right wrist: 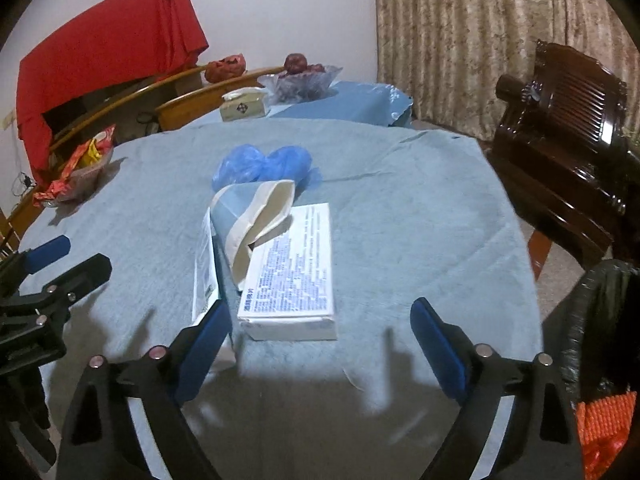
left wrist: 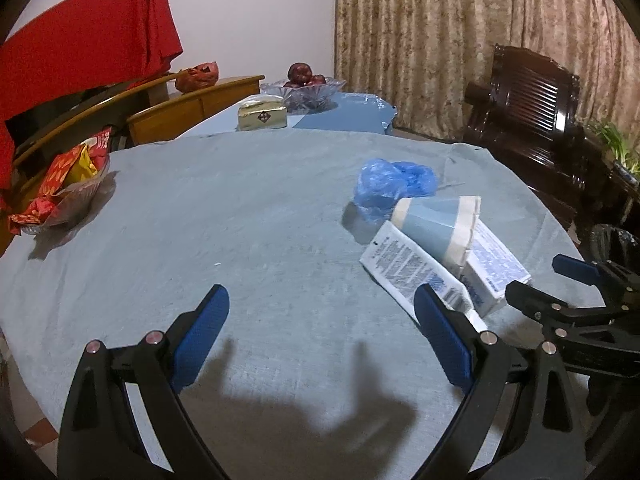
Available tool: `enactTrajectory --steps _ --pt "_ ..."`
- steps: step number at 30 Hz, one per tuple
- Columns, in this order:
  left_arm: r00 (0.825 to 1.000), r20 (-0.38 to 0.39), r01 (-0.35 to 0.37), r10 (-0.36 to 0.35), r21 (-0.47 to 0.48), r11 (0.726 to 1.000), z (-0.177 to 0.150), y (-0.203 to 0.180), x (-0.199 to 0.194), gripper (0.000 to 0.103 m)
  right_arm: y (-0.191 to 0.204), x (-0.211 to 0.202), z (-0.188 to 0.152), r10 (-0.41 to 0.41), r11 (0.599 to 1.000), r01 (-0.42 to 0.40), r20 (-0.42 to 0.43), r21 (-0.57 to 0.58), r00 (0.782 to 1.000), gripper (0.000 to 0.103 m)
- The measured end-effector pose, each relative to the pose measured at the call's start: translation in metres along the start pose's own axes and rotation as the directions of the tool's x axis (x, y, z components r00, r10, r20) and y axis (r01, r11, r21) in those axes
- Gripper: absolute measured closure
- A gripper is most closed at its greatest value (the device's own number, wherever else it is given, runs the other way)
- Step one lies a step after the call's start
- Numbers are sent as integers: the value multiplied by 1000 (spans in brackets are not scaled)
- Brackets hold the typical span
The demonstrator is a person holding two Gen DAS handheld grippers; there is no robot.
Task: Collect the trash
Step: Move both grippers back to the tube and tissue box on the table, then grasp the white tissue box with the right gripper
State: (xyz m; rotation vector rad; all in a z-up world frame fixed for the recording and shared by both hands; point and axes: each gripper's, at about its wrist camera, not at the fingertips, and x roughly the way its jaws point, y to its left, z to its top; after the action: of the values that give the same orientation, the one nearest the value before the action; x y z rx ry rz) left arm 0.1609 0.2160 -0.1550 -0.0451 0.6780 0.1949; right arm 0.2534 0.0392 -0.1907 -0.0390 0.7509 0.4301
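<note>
A white printed box [right wrist: 294,276] lies on the blue tablecloth, with a tipped blue paper cup [right wrist: 256,216] resting against it, a flat white packet [right wrist: 206,264] at its left and a crumpled blue plastic bag [right wrist: 266,166] behind. The same things show in the left wrist view: box [left wrist: 494,266], cup [left wrist: 440,222], packet [left wrist: 412,268], bag [left wrist: 394,184]. My right gripper [right wrist: 320,338] is open, empty, its jaws on either side of the box's near end. My left gripper [left wrist: 320,332] is open and empty, over bare cloth left of the trash.
A glass dish of red snack wrappers [left wrist: 68,192] sits at the table's left edge. A tissue box [left wrist: 262,116] and a fruit bowl [left wrist: 302,88] stand at the back. A dark wooden chair [right wrist: 560,152] and a black-lined bin [right wrist: 600,320] are at the right.
</note>
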Motion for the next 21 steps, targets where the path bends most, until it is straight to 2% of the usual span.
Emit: enactTrajectory --steps 5,11,14,18,21 --pt "1000 -8 -4 4 -7 1000 1 4 7 12 8 14 3 6 1000 -7 -32 -20 999 22" --pt "1000 -13 -2 2 -11 1000 2 6 12 12 10 31 8 12 1000 -13 -70 -21 997 33" --pt "1000 -17 0 0 -14 1000 1 7 14 12 9 37 10 13 1000 -15 -87 -19 996 33" --pt "1000 -19 5 -5 -14 1000 1 6 14 12 9 42 10 23 1000 -24 -108 -14 994 46" --pt "1000 -21 10 -10 -10 1000 1 3 13 12 5 36 8 31 1000 -31 -100 -4 994 46"
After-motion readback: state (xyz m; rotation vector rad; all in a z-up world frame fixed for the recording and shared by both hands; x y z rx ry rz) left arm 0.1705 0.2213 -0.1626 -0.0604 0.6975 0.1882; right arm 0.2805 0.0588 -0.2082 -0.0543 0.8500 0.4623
